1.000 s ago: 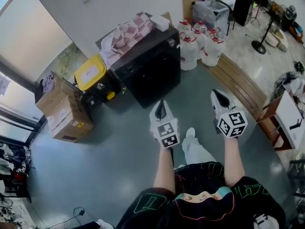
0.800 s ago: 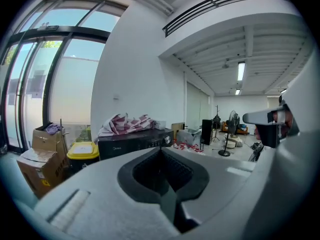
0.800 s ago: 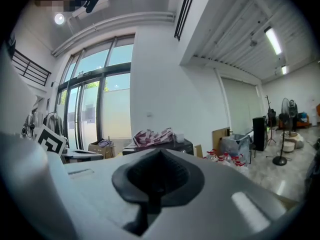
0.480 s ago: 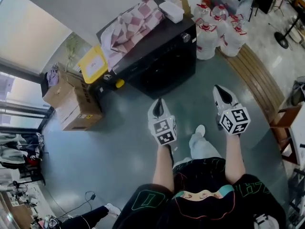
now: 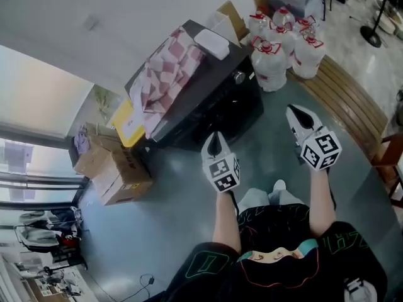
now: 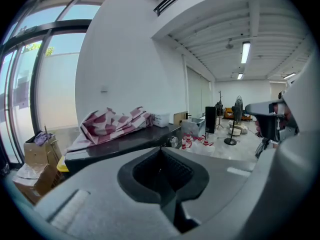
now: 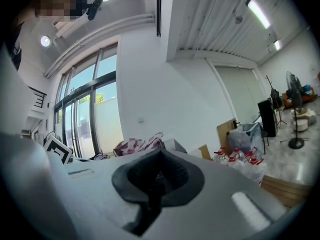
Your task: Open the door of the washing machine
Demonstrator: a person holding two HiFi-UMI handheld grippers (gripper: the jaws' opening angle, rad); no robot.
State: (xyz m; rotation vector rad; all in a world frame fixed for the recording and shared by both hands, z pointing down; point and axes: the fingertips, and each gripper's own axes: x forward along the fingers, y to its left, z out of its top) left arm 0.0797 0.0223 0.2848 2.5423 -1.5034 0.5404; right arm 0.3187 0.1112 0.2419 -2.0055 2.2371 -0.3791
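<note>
The washing machine (image 5: 217, 109) is a black box against the white wall, its dark front facing me and a silver knob (image 5: 239, 77) at its upper right corner. A pink-and-white checked cloth (image 5: 167, 74) and a white box (image 5: 211, 43) lie on its top. My left gripper (image 5: 214, 138) is shut and empty, its tip just short of the machine's front. My right gripper (image 5: 294, 112) is shut and empty too, to the right of the machine. In the left gripper view the machine (image 6: 125, 145) and cloth (image 6: 115, 124) lie beyond the closed jaws.
Several water bottles (image 5: 283, 39) with red caps stand right of the machine, beside a wooden bench (image 5: 349, 102). A yellow-lidded bin (image 5: 129, 121) and cardboard boxes (image 5: 119, 172) sit to the machine's left. The floor is grey-green. Tall windows run along the left.
Both grippers have moved toward the washing machine, which now looks nearer and larger. Their jaws stayed shut.
</note>
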